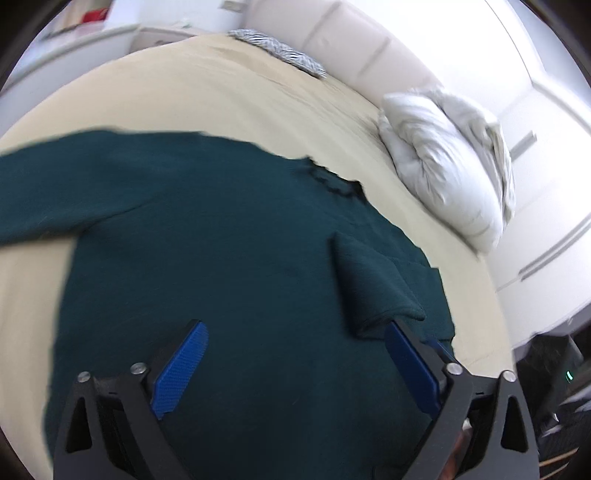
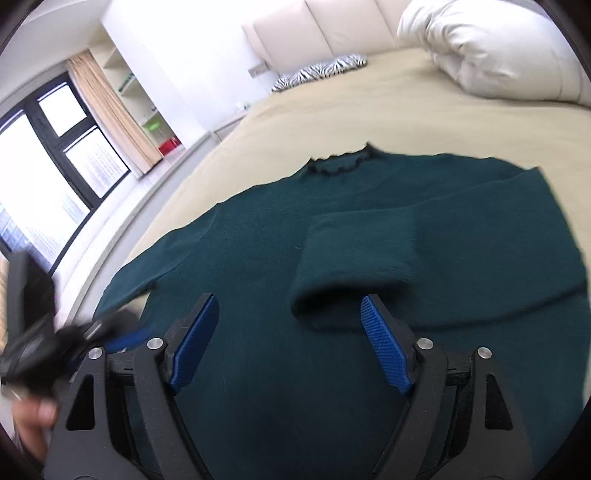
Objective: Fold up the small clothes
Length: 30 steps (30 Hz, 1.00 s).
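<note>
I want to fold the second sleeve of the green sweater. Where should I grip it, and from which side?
Probably grip the unfolded sleeve near its cuff end, coming from the outer left side with the left gripper. It lies flat and stretched out on the bed, while the other sleeve already lies across the sweater.

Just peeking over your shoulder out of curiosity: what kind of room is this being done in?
Most likely a bedroom. A green sweater lies spread on a bed with a beige cover, a padded headboard behind it and a white pillow at its head.
</note>
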### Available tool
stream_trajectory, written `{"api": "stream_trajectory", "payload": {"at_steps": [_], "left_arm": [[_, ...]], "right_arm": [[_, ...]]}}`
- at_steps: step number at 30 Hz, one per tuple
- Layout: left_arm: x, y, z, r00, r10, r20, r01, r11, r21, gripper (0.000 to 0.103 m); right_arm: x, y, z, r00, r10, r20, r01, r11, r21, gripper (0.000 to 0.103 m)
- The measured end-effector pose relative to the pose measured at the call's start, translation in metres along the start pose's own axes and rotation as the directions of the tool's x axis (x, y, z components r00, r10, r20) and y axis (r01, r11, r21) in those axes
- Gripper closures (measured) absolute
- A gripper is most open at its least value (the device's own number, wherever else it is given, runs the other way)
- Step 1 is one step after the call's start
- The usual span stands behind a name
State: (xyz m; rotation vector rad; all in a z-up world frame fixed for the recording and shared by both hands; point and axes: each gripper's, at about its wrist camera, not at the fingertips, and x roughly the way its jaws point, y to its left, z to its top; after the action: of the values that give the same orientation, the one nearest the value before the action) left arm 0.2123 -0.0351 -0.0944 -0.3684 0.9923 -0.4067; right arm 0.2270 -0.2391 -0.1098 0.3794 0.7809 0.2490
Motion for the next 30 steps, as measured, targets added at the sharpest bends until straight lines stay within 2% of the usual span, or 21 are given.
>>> {"api": "stream_trajectory", "payload": {"at_steps": [3,5,6,8,11,15,18,20,23,25,28,30], "left_arm": [[0.014,-0.035,0.002,0.998,0.066,0.009,-0.067,0.990,0.121,0.012],[0.014,-0.046,-0.002,0.999,0.048,0.012,-0.049,0.989,0.142,0.012],[0.014,-0.047,-0.005,0.999,0.048,0.016,-0.049,0.988,0.147,0.012],[0.010,-0.048,-0.012,0.997,0.071,0.032,-0.075,0.983,0.168,0.012],[0.003,-0.038,-0.020,0.997,0.068,0.041,-0.074,0.985,0.155,0.012],[-0.007,-0.014,-0.030,0.997,0.061,0.050,-0.065,0.994,0.082,0.012],[-0.013,0.008,-0.033,0.998,0.049,0.048,-0.049,0.999,0.005,0.012],[-0.014,0.018,-0.033,0.998,0.041,0.036,-0.040,0.999,-0.032,0.012],[-0.014,0.019,-0.028,0.999,0.033,0.038,-0.032,0.999,-0.026,0.012],[-0.010,0.011,-0.021,0.998,0.042,0.042,-0.042,0.999,0.006,0.012],[0.008,0.001,-0.004,0.997,0.071,0.040,-0.073,0.996,0.047,0.012],[0.025,-0.002,0.007,0.996,0.085,0.013,-0.086,0.994,0.061,0.013]], "right_arm": [[-0.021,-0.028,-0.011,0.999,0.001,0.033,-0.003,0.997,0.072,0.024],[-0.017,-0.040,-0.015,1.000,0.024,0.011,-0.025,0.981,0.191,0.024],[-0.019,-0.044,-0.022,0.999,0.045,0.006,-0.045,0.973,0.227,0.022],[-0.013,-0.056,-0.018,0.995,0.098,0.024,-0.101,0.956,0.275,0.022],[0.002,-0.067,-0.010,0.987,0.158,0.008,-0.152,0.929,0.338,0.022],[0.027,-0.058,0.004,0.982,0.186,-0.012,-0.167,0.905,0.392,0.022],[0.034,-0.025,0.025,0.975,0.224,-0.012,-0.208,0.921,0.330,0.022],[0.040,0.003,0.036,0.953,0.301,-0.035,-0.283,0.923,0.261,0.022],[0.033,0.026,0.042,0.933,0.358,-0.033,-0.346,0.919,0.191,0.022],[0.020,0.020,0.039,0.938,0.346,-0.012,-0.337,0.921,0.195,0.022],[0.002,-0.007,0.028,0.966,0.259,0.003,-0.253,0.940,0.231,0.022],[-0.006,-0.024,0.018,0.972,0.235,0.009,-0.228,0.933,0.278,0.022]]}}
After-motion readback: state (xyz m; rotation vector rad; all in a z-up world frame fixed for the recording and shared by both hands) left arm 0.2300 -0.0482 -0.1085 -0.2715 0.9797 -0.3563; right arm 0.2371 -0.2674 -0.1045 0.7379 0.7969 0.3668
